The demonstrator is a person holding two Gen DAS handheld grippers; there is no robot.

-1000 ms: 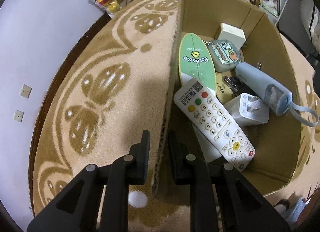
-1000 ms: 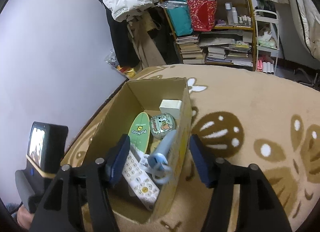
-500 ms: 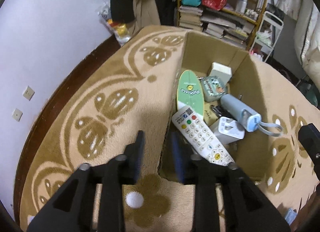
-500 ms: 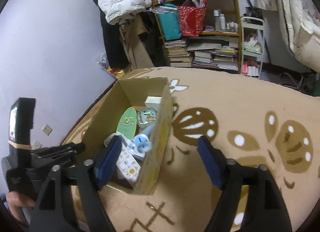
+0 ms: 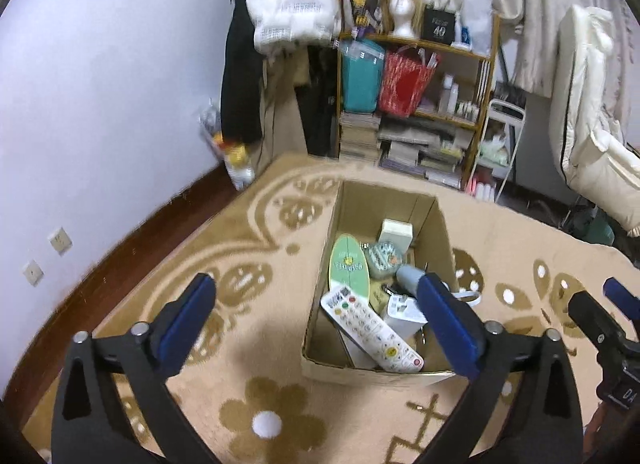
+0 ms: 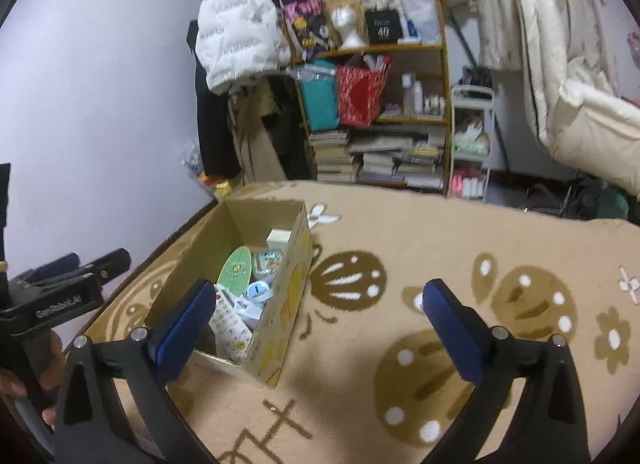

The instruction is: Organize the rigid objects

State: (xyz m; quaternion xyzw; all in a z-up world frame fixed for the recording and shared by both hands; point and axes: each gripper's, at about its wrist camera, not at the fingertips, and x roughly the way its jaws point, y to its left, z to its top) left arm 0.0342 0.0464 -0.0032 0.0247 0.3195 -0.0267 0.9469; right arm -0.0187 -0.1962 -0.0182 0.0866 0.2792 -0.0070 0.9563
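Both the left gripper (image 5: 316, 312) and right gripper (image 6: 320, 318) are held wide open and empty above the carpet (image 6: 400, 248), the cardboard box (image 5: 440, 223) of packed objects sits between, and a careless regrasp could tip its thin wall.

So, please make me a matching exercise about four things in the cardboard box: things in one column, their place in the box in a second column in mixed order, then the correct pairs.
Things
1. white remote control with coloured buttons
2. cream square box
3. green oval board with yellow lettering
4. pale blue cylinder with a strap

Places inside the brown cardboard box
A. at the end farthest from the camera
B. at the end nearest the camera
C. by the right wall
D. along the left wall

Pairs: 1-B, 2-A, 3-D, 4-C
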